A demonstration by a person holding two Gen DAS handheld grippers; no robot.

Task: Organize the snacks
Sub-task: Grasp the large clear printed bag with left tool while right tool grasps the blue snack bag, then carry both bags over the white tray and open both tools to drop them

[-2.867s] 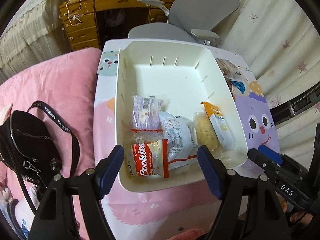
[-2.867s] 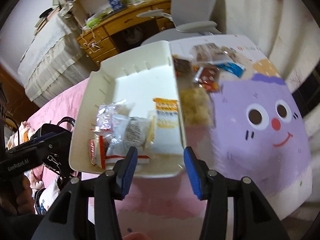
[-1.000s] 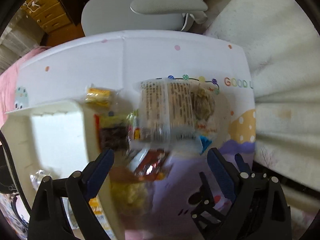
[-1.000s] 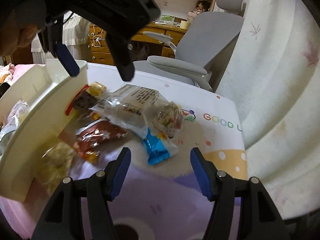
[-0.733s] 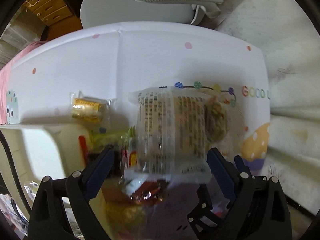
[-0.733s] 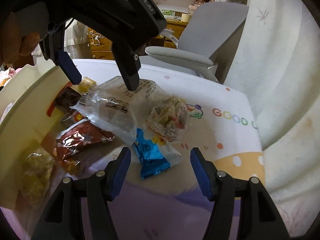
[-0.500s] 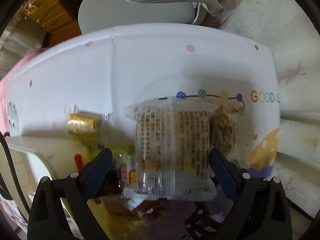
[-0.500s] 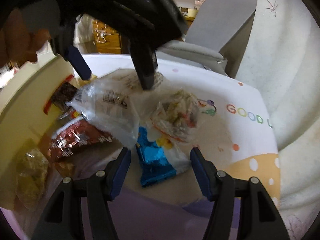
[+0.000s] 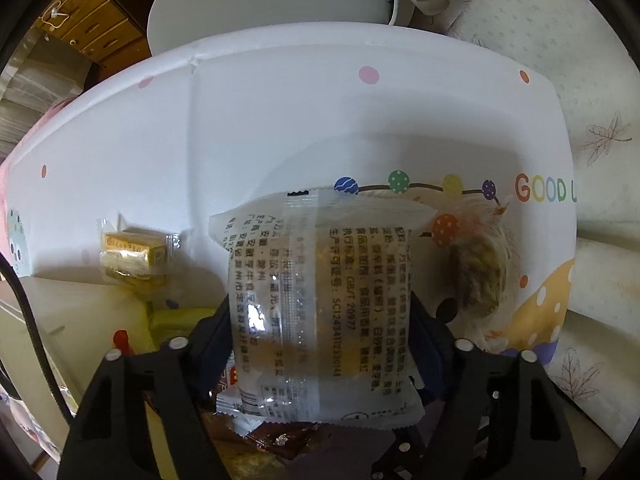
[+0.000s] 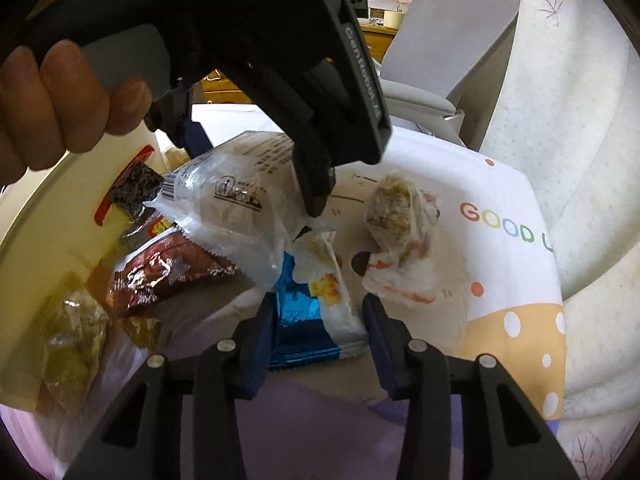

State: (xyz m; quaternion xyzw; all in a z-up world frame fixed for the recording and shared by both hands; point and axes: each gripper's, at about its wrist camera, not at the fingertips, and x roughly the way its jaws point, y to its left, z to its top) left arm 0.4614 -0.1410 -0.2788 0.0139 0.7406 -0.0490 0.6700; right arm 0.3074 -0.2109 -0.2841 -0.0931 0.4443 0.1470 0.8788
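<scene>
Both hands are closing in on a snack from the loose pile beside the cream bin point(image 10: 48, 216), which stands on a worktop point(image 9: 280, 100) covered by a cartoon-print cloth. The left gripper point(image 9: 320, 320) points straight down over the clear-wrapped cake packet point(image 9: 320, 300); its jaws are closing with the packet between them, and the pads look to meet the packet's two long sides, though whether they already press firmly I cannot tell. The right gripper point(image 10: 318, 336), angled downward, is also closing, its jaws straddling the near end of the blue-and-white packet point(image 10: 312, 320) with slight gaps still visible. To do this well, each squeeze should land on the filled body of the packet, not the flat crimped seam, and only one wrapper should be caught: the clear packet overlaps a dark red packet point(image 10: 160, 276), so lift straight up before swinging toward the bin. The clear packet lies flat, printed back upward; in the left wrist view its long axis runs away from the camera, crimped ends near and far. The blue packet's long axis also runs roughly away from its gripper, its far end tucked under the clear packet's edge. A crumpled wrapped snack point(image 10: 400, 220) sits just beside them.
</scene>
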